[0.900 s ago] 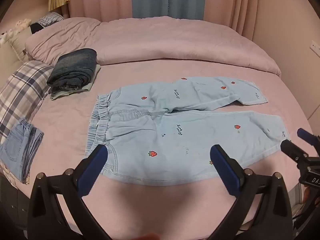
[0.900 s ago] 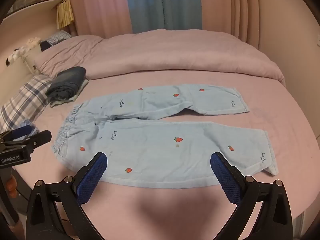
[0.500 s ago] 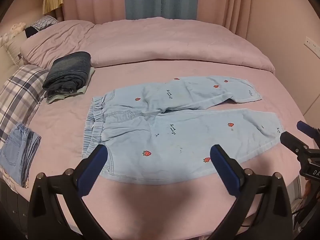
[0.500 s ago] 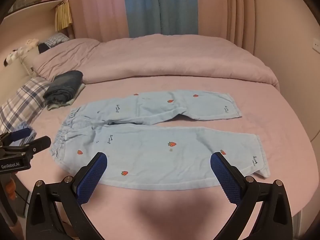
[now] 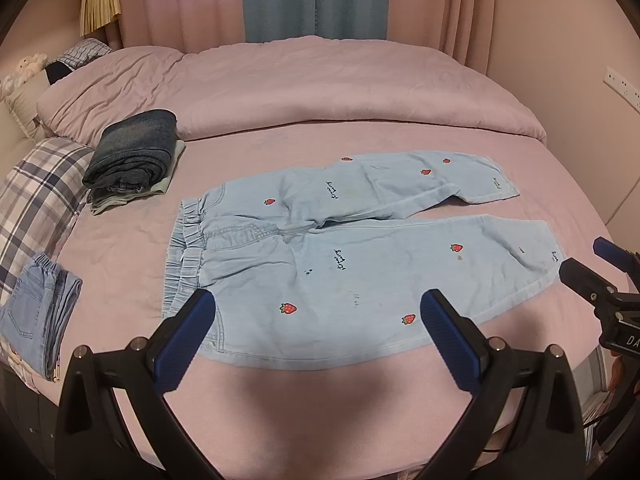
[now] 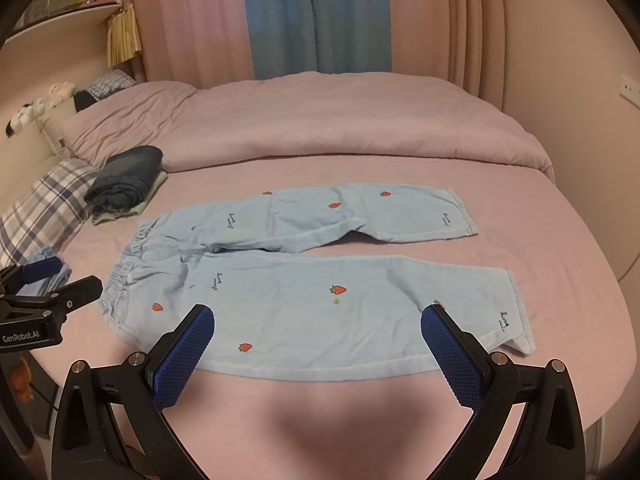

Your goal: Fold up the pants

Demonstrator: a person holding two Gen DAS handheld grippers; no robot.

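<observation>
Light blue pants (image 5: 360, 272) with red strawberry prints lie flat and unfolded on the pink bed (image 5: 120, 248), waistband to the left, both legs spread to the right. They also show in the right wrist view (image 6: 312, 296). My left gripper (image 5: 318, 332) is open and empty, hovering above the near edge of the pants toward the waistband. My right gripper (image 6: 318, 344) is open and empty, hovering above the near leg. Each gripper shows at the edge of the other's view, right gripper (image 5: 588, 268), left gripper (image 6: 56, 284).
A folded stack of dark jeans (image 5: 134, 152) sits on the bed at back left. A folded light blue pair (image 5: 36, 312) lies on a plaid pillow (image 5: 36, 196) at left. A bunched pink duvet (image 5: 320, 88) lies behind. A wall (image 5: 580, 40) stands at right.
Both grippers have drawn back and risen slightly, so the pants look a little farther off and lower in both views. Both stay open. The pants have not moved.
</observation>
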